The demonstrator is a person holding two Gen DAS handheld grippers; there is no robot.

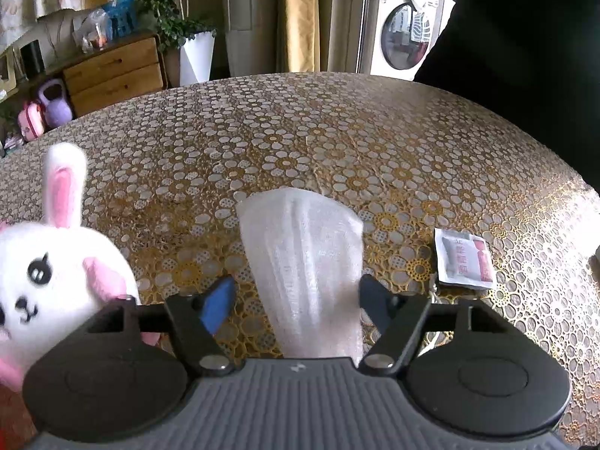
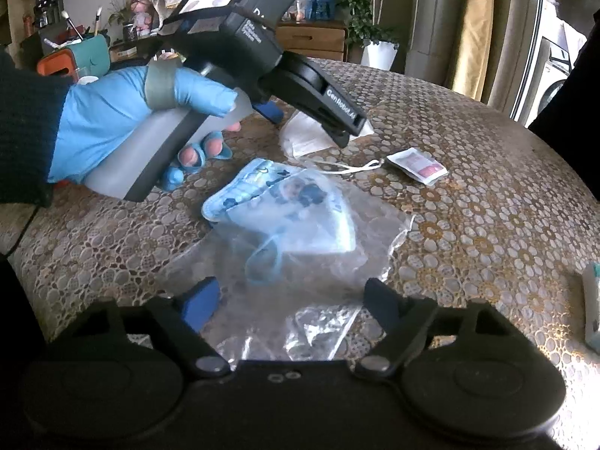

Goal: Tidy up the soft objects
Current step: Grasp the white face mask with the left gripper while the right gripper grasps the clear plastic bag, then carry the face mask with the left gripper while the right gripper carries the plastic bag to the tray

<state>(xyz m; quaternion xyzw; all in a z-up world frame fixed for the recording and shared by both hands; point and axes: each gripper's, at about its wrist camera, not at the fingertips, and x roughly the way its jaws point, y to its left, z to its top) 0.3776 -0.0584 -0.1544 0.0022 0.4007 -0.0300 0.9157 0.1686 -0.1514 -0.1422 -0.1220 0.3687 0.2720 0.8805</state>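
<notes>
A white face mask [image 1: 303,262] lies on the table between the open fingers of my left gripper [image 1: 294,296], untouched by the pads as far as I can see. It also shows in the right wrist view [image 2: 300,138], under the left gripper [image 2: 305,127]. A white plush bunny [image 1: 48,262] with pink ears sits at the far left. A blue patterned mask in a clear plastic bag [image 2: 296,221] lies in front of my right gripper [image 2: 288,300], which is open, with the bag's near end between its fingers.
A small white and red sachet [image 1: 465,258] lies right of the white mask and shows in the right wrist view [image 2: 418,165]. The table has a gold floral lace cloth [image 1: 300,131]. A pale box edge [image 2: 592,307] shows at far right. Furniture stands beyond the table.
</notes>
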